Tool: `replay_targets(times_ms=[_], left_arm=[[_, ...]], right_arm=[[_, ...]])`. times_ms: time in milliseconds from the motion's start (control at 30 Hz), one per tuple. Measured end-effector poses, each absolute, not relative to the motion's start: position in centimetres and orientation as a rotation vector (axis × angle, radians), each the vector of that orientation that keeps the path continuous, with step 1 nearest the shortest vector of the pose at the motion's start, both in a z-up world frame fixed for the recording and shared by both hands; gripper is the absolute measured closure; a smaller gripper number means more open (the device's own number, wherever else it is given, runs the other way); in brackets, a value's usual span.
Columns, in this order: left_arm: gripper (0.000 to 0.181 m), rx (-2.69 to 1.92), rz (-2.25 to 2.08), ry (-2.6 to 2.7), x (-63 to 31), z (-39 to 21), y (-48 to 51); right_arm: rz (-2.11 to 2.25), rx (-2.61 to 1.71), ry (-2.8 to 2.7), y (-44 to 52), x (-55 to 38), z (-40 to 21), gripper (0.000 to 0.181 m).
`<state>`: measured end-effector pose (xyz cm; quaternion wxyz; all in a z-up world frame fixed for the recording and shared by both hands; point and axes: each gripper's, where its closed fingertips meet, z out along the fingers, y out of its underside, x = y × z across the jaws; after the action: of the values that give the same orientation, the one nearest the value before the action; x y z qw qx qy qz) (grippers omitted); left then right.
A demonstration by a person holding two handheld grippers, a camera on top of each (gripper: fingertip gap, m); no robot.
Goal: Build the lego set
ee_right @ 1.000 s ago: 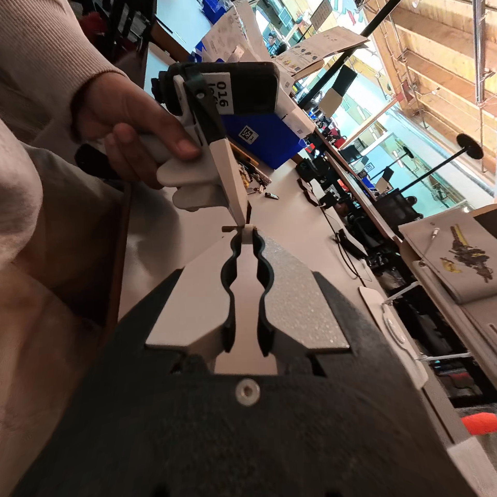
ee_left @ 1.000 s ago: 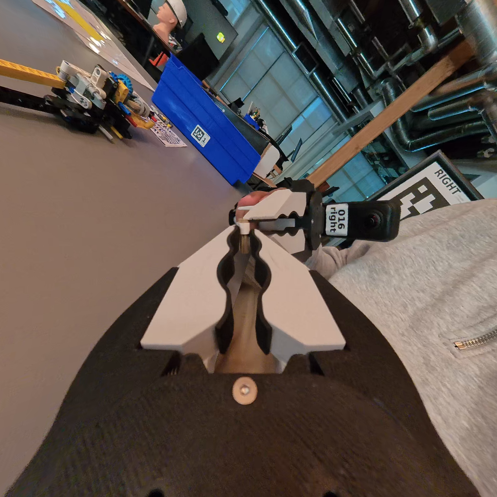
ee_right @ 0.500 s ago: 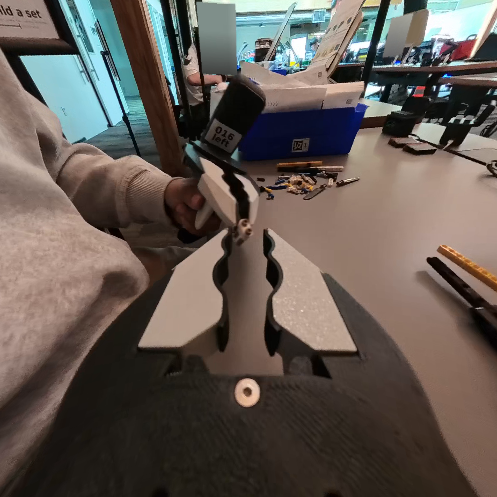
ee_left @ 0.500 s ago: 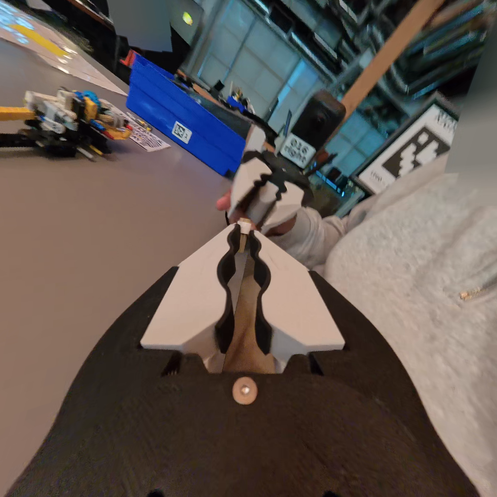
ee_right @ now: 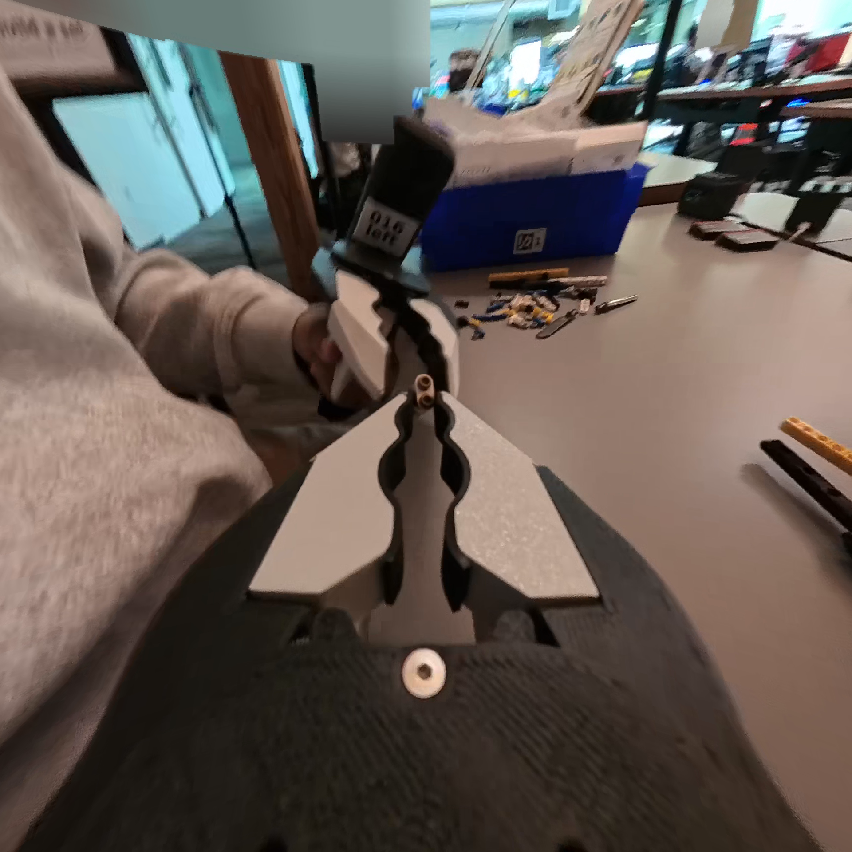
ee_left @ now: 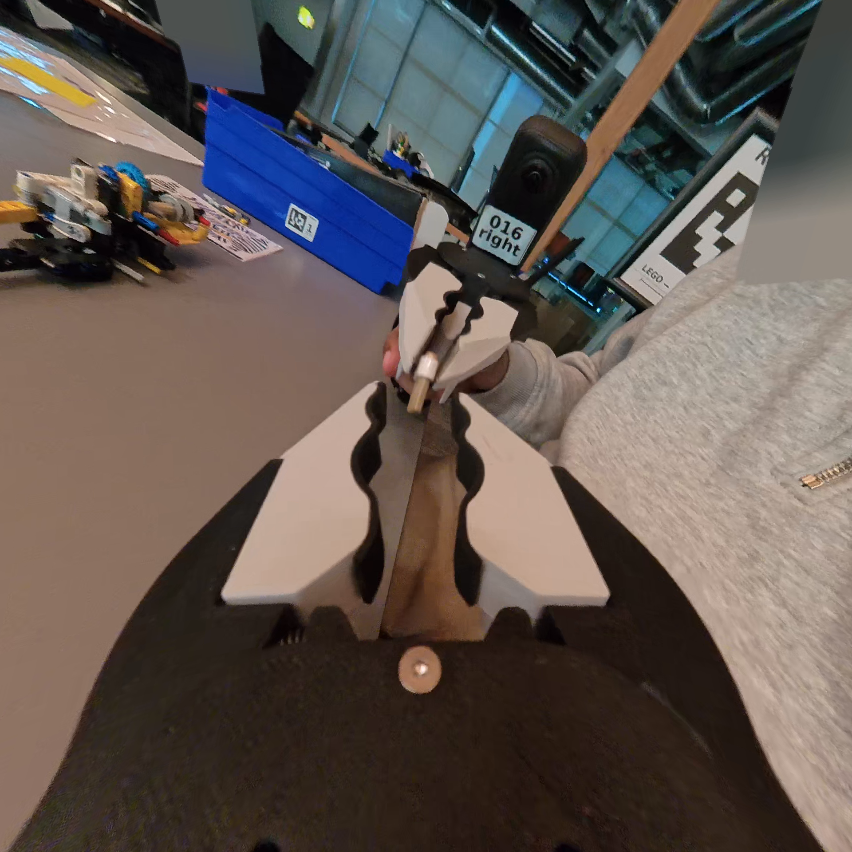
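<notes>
The right tongs (ee_left: pixel 426 385) pinch a small white connector with a tan pin (ee_left: pixel 420 385), held in the air tip to tip with the left tongs (ee_right: pixel 417 392), which stand spread and apparently empty. The half-built Lego model (ee_left: pixel 87 221) sits far off on the grey surface (ee_left: pixel 161 392), near a blue bin (ee_left: pixel 295 198); loose pieces (ee_right: pixel 530 306) lie scattered.

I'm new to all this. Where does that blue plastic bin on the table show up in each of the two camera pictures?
Left wrist view: the blue bin sits upper left of centre, behind the right gripper.
Right wrist view: the blue bin sits upper right of centre, behind the left gripper, loose lego pieces lying in front of it.
Shared landmark: the small square white sticker on the bin's side.
</notes>
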<state>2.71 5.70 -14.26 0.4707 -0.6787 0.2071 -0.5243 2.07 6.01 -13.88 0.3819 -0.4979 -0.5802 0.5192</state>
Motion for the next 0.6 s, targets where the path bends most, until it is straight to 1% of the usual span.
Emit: replay_targets(times_ms=[67, 100, 200, 300, 333, 367, 433, 600], left_arm=[[0.154, -1.59, -1.274, 0.483, 2.4, -13.1, 5.7], [0.15, -1.532, -1.243, 0.454, 2.1, -12.2, 5.8], [0.156, -1.462, -1.154, 0.372, 1.1, -10.9, 6.4], [0.16, -1.481, -1.125, 0.334, 0.6, -11.2, 6.9], [0.163, -1.472, -1.132, 0.323, 0.4, -11.0, 6.9], [0.172, -1.474, -1.136, 0.305, 0.2, -11.0, 7.1], [0.177, -1.462, -1.165, 0.289, 0.0, -10.8, 7.0], [0.18, -1.469, -1.171, 0.282, -0.1, -10.9, 7.2]], right_arm=[[1.396, -1.332, -1.321, 7.4, 1.5, -12.5, 0.174], [1.457, -1.36, -1.239, 7.8, 1.1, -11.7, 0.174], [1.597, -1.394, -1.071, 8.0, 0.2, -10.1, 0.175], [1.597, -1.415, -1.058, 7.3, -0.8, -10.5, 0.175], [1.616, -1.413, -1.052, 7.1, -1.0, -10.5, 0.175], [1.64, -1.411, -1.03, 7.0, -1.2, -10.4, 0.175], [1.68, -1.415, -0.981, 7.1, -1.2, -10.2, 0.176], [1.765, -1.423, -0.928, 7.3, -1.2, -10.3, 0.175]])
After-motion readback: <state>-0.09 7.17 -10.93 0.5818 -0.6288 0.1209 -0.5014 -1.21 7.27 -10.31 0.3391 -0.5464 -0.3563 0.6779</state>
